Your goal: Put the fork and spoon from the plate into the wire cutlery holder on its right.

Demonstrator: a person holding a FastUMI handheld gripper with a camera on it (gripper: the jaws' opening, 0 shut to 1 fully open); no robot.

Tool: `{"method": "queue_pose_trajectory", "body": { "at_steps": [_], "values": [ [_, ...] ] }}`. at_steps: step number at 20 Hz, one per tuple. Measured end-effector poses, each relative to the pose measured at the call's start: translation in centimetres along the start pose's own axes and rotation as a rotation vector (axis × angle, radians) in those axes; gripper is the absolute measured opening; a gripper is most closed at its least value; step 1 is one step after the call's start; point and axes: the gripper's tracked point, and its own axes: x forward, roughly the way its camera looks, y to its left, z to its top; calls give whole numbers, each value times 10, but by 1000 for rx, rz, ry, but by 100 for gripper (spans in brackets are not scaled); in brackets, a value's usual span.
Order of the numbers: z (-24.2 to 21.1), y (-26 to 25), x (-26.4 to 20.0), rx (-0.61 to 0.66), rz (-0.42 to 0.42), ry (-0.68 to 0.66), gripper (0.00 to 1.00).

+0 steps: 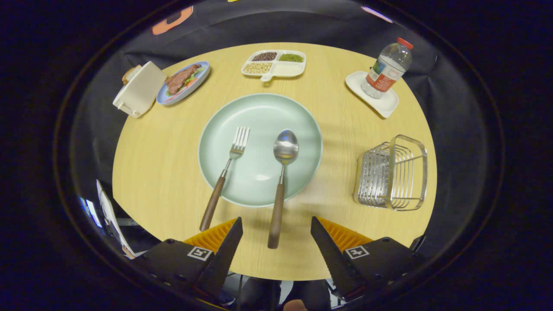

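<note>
the claw [275,235] gapes wide at the round wooden bench's [151,172] near edge, empty. the steel wood-handled spoon's [281,181] handle end lies between its fingers, beside the matching fork [224,177] on the pale green plate [259,116]. the wire cutlery holder [392,172] stands by the right edge.

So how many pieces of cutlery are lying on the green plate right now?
2. The fork lies on the plate's left half, the spoon on its right, its handle end between the open gripper's fingers. Nothing seems hidden.
</note>
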Motion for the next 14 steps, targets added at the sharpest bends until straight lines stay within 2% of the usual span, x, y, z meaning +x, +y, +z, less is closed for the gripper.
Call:
{"method": "queue_pose_trajectory", "body": {
  "at_steps": [1,7,8,11,14],
  "values": [
    [-1,0,6,-9,-7,12,95],
    [-5,-1,32,31,-21,86,43],
    [-7,-1,33,46,-20,99,22],
    [-5,-1,29,78,15,109,6],
    [-6,1,13,110,70,112,0]
  ]
}}
